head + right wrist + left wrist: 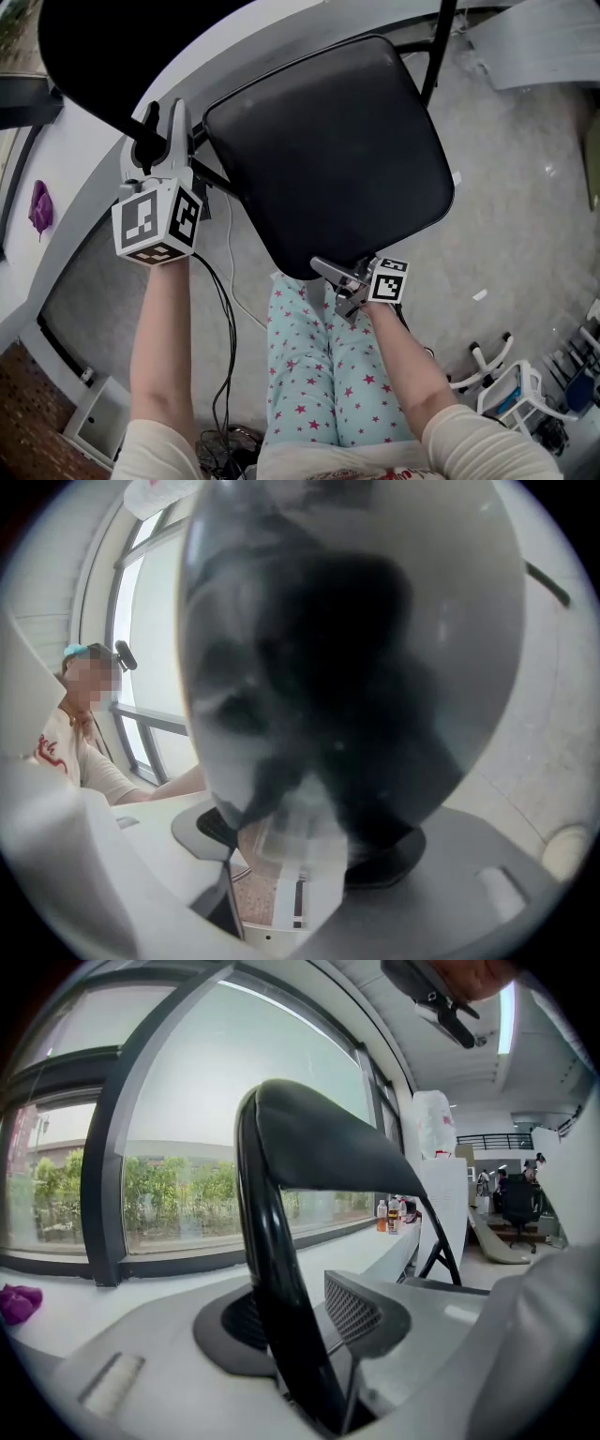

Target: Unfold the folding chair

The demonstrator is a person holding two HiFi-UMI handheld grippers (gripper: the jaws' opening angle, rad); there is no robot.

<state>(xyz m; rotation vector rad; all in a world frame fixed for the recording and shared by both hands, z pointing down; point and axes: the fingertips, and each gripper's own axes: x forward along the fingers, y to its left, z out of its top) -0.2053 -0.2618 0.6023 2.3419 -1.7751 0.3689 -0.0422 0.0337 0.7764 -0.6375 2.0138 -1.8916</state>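
Closest to the camera on my left gripper (302, 1330) is a black frame tube (272, 1260), glossy and round, curving up into the backrest (328, 1138). My jaws are clamped on it, with the meshed pads (361, 1307) on either side.

From my head view, the folding chair (375, 206) stands right in front of my knees. Its seat (319, 141) is a squarish padded slab with rounded corners and a matt, leather-like black skin, lying about level. My right gripper (336, 283) is at the seat's front edge with its jaws apart and the edge between them; those pads don't seem to bite.

I judge the seat nearly down. To finish well I would brace the tube with the left, press the front edge straight down until the frame stops, and keep the jaws clear of the side hinges. The smooth tube could slip if I twist.

Below are my star-print trousers (309, 375), a loose black cable (223, 309) and a speckled grey floor (525, 234). To the left is a curved white sill (89, 178) bearing something purple (40, 206).
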